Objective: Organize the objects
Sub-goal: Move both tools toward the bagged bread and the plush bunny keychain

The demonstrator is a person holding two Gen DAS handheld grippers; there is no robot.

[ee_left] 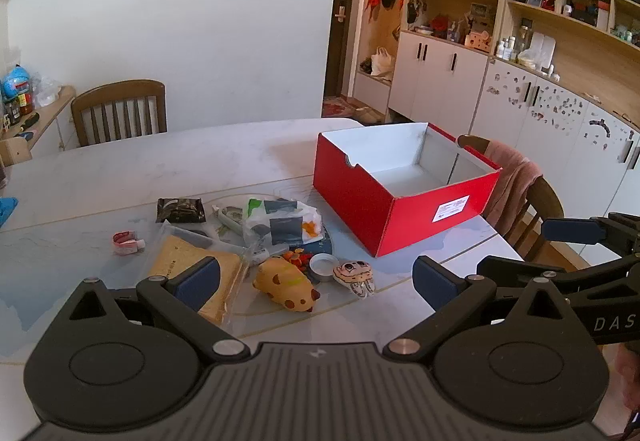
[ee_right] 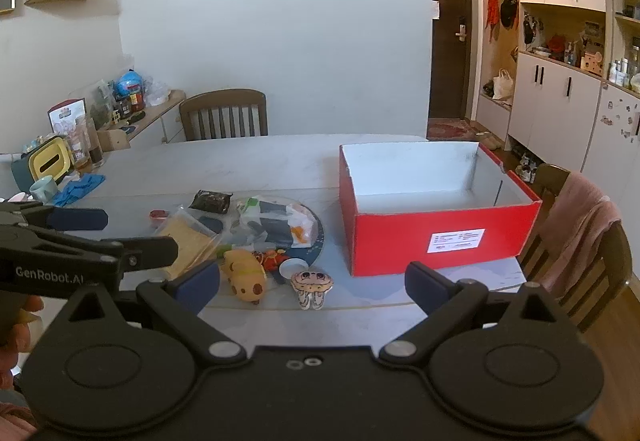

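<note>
On the pale marble table [ee_right: 280, 157] stands one red box [ee_right: 436, 241], open-topped with a white inside holding nothing, and at its 9 o'clock a small heap of loose things. Counted there: one yellow spotted animal toy [ee_left: 286, 283], one flat cartoon-face charm [ee_left: 354, 275], one white round lid [ee_left: 323, 265], one bagged slice of bread [ee_left: 192, 261], one dark snack packet [ee_left: 180, 209], one white plastic bag [ee_left: 280, 221] and one small red-and-white wrapper [ee_left: 127, 242]. Two wooden chairs show: one chair [ee_right: 223, 115] at the table's 12 o'clock edge against the white wall, another chair [ee_right: 584, 241] at 3 o'clock draped with a pink cloth [ee_right: 576, 229]. Cupboards and open shelves fill the room toward 2 o'clock, beside a dark door [ee_right: 448, 25].

From the right wrist view the box's long axis runs 9 to 3 o'clock, its labelled side facing the camera. The toy lies lengthwise, its head toward 4 o'clock.

The left gripper [ee_left: 316, 277] and the right gripper [ee_right: 312, 283] both hover over the near table edge, fingers spread wide, nothing between them.
</note>
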